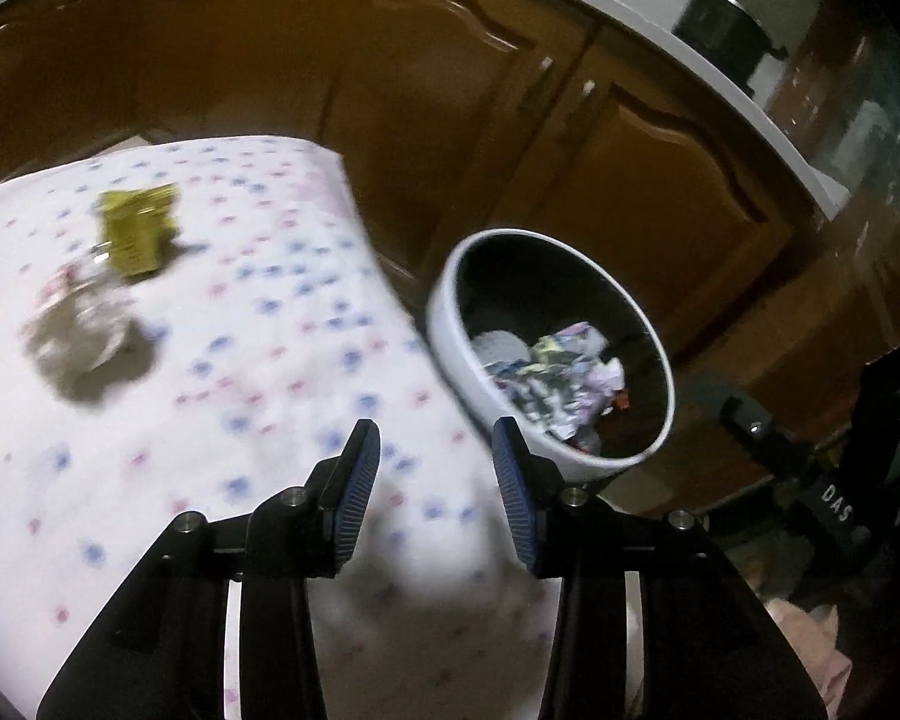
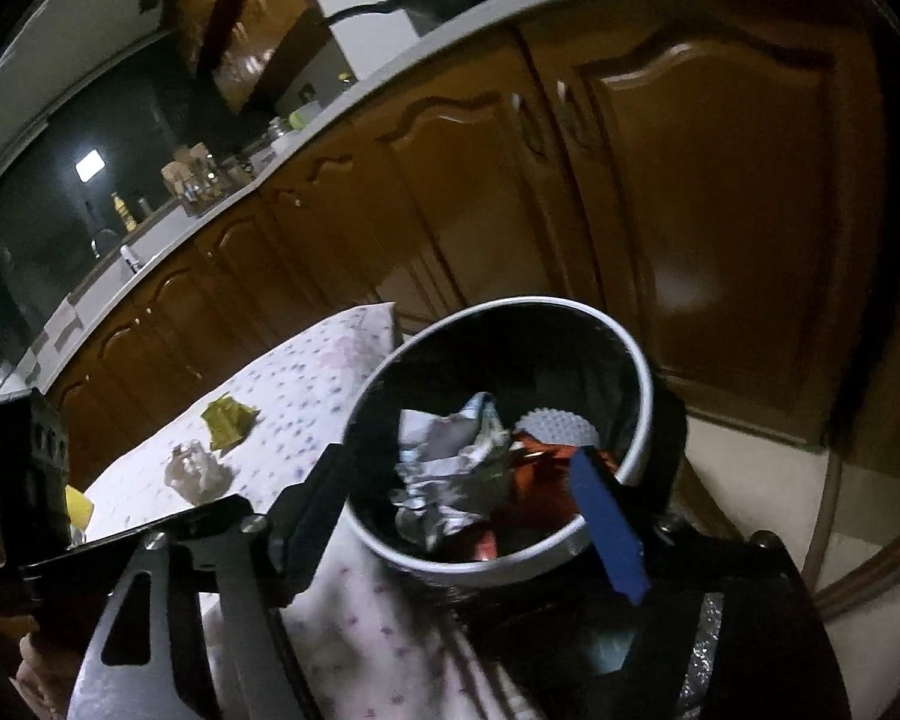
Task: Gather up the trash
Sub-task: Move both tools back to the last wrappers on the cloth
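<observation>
Trash left on the table, left to right in the left wrist view: crumpled clear/silvery wrapper toward the left edge, and a yellow-green packet just beyond it, nearer the far edge. Both are blurred, so detail is poor. My guess is that both are light, thin film: soft, crushable, nothing fragile. The crumpled one likely springs back and is slick, so pinch across the bulk of the wad. The packet looks half-standing, so take it by a raised edge or fold, not flat against the cloth.

Left gripper: jaws spread, nothing between them, hanging over the table's near-right corner area, well apart from both pieces.

Bin: white, round, just off the table's right edge, already holding crumpled paper and foil plus something red. Right gripper sits at the bin rim, one blue pad inside the mouth. It seems to be holding or tilting the bin, but the grip isn't clear enough to call.

Obstructions: none between the left gripper and the trash. The tablecloth is loose and could snag on a low pinch. Brown cabinets stand behind.
</observation>
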### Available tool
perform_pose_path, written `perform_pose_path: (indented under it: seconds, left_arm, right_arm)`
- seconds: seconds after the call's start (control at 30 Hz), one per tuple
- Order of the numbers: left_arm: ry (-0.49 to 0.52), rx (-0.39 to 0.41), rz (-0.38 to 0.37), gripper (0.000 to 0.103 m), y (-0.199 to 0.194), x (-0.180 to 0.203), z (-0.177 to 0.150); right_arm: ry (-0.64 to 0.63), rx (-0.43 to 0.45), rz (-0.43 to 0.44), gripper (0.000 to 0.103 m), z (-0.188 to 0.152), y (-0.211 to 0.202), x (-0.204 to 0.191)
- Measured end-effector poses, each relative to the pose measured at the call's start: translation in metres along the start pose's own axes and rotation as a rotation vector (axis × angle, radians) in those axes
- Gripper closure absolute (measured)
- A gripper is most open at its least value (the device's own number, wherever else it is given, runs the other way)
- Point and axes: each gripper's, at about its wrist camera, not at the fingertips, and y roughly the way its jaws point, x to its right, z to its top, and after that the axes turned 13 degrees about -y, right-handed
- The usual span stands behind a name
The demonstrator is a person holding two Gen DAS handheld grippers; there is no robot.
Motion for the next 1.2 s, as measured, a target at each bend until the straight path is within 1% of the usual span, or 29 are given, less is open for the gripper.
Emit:
perform_pose_path:
  seconds: [0.1,0.2,0.27,0.4,0.43,0.5,0.57,0.7,0.8,0.97,1.13,1.2]
  left_arm:
    - [-0.032,0.023,0.027,0.059,-0.014,-0.021,-0.003]
    - [-0.082,0.05,0.05,0.059,-0.028,-0.043,-0.005]
    - [-0.104,0.066,0.059,0.059,-0.038,-0.056,-0.007]
    - [-0.112,0.118,0.108,0.039,-0.056,-0.075,-0.009]
    - [-0.115,0.129,0.117,0.036,-0.059,-0.079,-0.009]
    - [-0.117,0.147,0.135,0.032,-0.065,-0.089,-0.009]
    - [-0.123,0.156,0.152,0.032,-0.068,-0.097,-0.008]
    - [-0.143,0.159,0.168,0.031,-0.071,-0.113,-0.005]
    - [-0.146,0.147,0.166,0.031,-0.069,-0.121,0.0]
    - [-0.146,0.152,0.167,0.031,-0.068,-0.13,0.008]
    - [-0.15,0.146,0.145,0.031,-0.059,-0.137,0.026]
    - [-0.15,0.146,0.152,0.031,-0.055,-0.139,0.034]
  right_arm:
    - [-0.017,0.004,0.017,0.023,0.002,0.001,-0.012]
    - [-0.033,0.009,0.045,0.021,0.002,0.005,-0.026]
    - [-0.046,0.005,0.058,0.017,0.0,0.008,-0.036]
    - [-0.077,-0.009,0.111,0.016,-0.006,0.018,-0.06]
    - [-0.081,-0.01,0.12,0.015,-0.007,0.019,-0.064]
    - [-0.094,-0.009,0.136,0.013,-0.011,0.021,-0.074]
    - [-0.114,-0.005,0.151,0.011,-0.013,0.023,-0.085]
    - [-0.149,-0.001,0.172,0.011,-0.012,0.027,-0.102]
    - [-0.165,-0.02,0.182,0.011,-0.011,0.034,-0.11]
    - [-0.173,-0.043,0.201,0.011,-0.008,0.046,-0.12]
    - [-0.168,-0.068,0.231,0.011,0.0,0.064,-0.128]
    - [-0.169,-0.073,0.238,0.011,0.005,0.071,-0.132]
